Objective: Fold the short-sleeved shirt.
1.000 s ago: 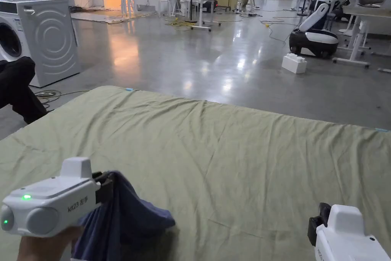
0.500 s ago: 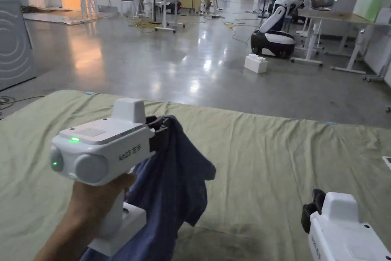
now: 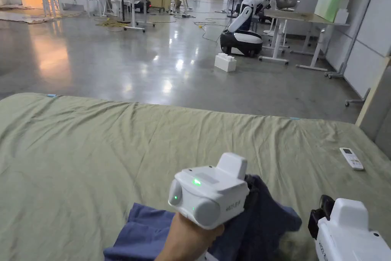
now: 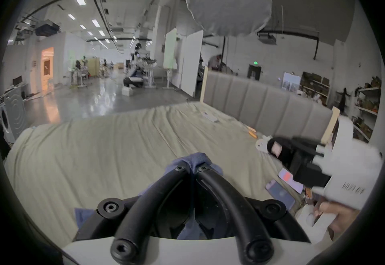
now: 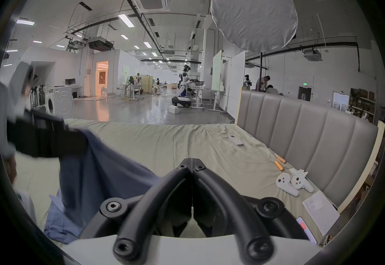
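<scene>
One blue shirt [image 3: 263, 216] lies bunched at the lower centre of the head view on a bed [image 3: 95, 151] covered in a green sheet. The left claw [image 4: 193, 167], at the lower centre of its own view, is clenched on a raised fold of the shirt, cloth pinched between both jaws. The right claw [image 5: 192, 162], low in its own view, has its jaws pressed together on nothing, above bare sheet. One white remote [image 3: 351, 158] lies at the right of the bed. Two white controllers [image 5: 293, 183] and two orange cylinders [image 5: 279, 163] lie beside the grey headboard [image 5: 302, 129].

Soft blue cloth shirt [image 3: 263, 227] on a matt, wrinkled green sheet [image 3: 114, 151].
</scene>
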The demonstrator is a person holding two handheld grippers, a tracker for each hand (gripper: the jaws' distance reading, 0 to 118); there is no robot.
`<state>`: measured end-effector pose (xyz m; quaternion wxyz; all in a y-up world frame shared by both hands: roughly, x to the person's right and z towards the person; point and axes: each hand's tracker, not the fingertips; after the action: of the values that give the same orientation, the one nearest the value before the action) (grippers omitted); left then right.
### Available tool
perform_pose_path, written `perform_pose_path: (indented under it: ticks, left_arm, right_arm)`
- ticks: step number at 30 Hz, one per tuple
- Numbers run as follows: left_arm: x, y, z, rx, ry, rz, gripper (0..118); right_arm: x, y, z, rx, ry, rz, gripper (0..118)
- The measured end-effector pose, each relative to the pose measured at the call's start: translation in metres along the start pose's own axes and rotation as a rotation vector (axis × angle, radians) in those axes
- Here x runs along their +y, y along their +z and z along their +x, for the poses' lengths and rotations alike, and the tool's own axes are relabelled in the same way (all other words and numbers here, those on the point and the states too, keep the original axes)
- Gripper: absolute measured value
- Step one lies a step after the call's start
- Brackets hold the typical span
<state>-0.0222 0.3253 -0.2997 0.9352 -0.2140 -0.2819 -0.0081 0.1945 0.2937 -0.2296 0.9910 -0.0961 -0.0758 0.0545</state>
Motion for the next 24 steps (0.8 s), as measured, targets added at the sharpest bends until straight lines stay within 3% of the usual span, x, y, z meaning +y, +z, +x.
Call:
perform_pose_path:
  ticks: [8, 9, 12, 13, 18, 22, 24]
  left_arm:
    - [-0.071, -0.026, 0.027, -0.068, 0.026, -0.144, 7]
    - [-0.073, -0.025, 0.027, -0.067, 0.031, -0.148, 15]
    - [-0.074, -0.018, 0.023, -0.039, 0.048, -0.160, 83]
    - [-0.073, -0.011, 0.018, -0.026, 0.050, -0.149, 96]
    - [-0.056, 0.034, -0.022, 0.026, 0.094, -0.018, 97]
    - [-0.049, 0.075, -0.052, 0.219, 0.071, 0.090, 95]
    - [-0.050, 0.091, -0.064, 0.331, 0.070, 0.127, 88]
  right_arm:
    - [-0.012, 0.000, 0.012, -0.023, -0.004, -0.041, 1]
    - [-0.013, 0.000, 0.011, -0.022, -0.003, -0.047, 1]
    - [-0.015, -0.002, 0.010, -0.012, -0.005, -0.061, 1]
    - [-0.015, -0.002, 0.008, -0.009, -0.003, -0.062, 1]
    - [-0.010, -0.002, 0.001, 0.016, 0.010, -0.056, 1]
    - [-0.006, -0.002, -0.008, 0.036, 0.018, -0.040, 1]
    - [-0.005, 0.000, -0.013, 0.046, 0.022, -0.029, 1]
